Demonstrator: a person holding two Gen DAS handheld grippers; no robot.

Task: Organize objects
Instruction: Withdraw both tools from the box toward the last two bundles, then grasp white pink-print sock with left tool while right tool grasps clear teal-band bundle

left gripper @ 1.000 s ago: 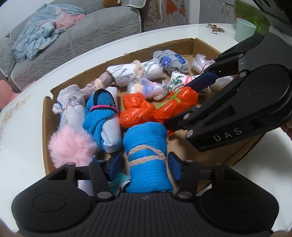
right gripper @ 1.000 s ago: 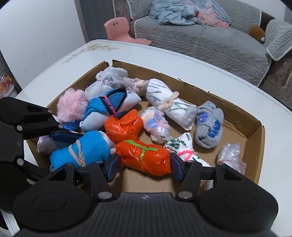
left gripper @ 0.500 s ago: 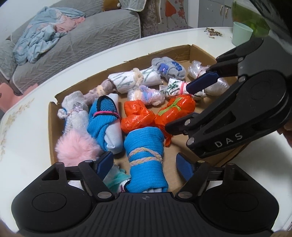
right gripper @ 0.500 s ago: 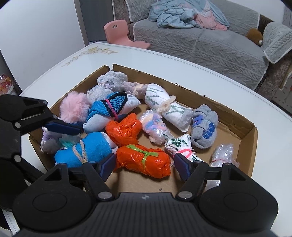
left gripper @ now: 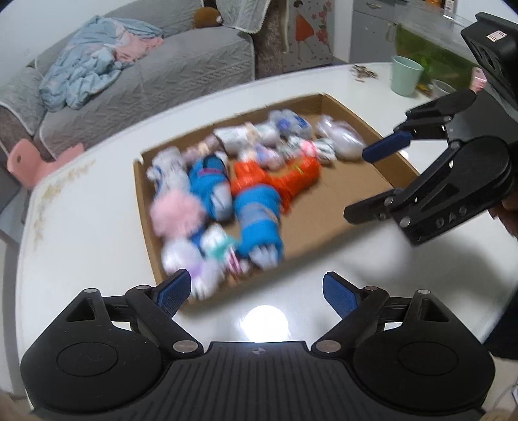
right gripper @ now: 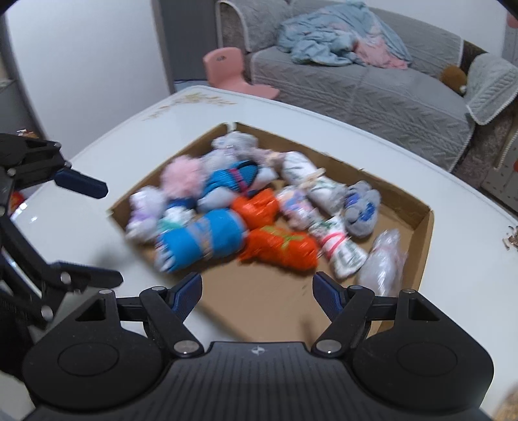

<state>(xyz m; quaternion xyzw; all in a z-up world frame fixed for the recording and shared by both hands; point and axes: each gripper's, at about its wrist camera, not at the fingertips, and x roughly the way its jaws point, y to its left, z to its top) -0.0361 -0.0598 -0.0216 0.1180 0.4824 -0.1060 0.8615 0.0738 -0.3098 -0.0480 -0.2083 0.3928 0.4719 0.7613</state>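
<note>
White counter (left gripper: 97,259); cardboard tray (left gripper: 336,226) of soft, light bundles. Both claws, left (left gripper: 255,288) and right (right gripper: 257,291), just opened wide, empty. Grip the blue roll (right gripper: 200,239) mid-body.

bundles (left gripper: 255,207) in box (right gripper: 424,223) motion-blurred

I am working in a home living room. A grey quilted sofa (right gripper: 372,94) stands behind the white table (right gripper: 323,129), with rumpled blue and pink bedclothes (right gripper: 343,48) heaped on it. A small pink child's chair (right gripper: 233,71) sits on the floor near the sofa. On the table stands a pale green cup (left gripper: 406,76), and a decorated panel (left gripper: 304,29) shows behind.
</note>
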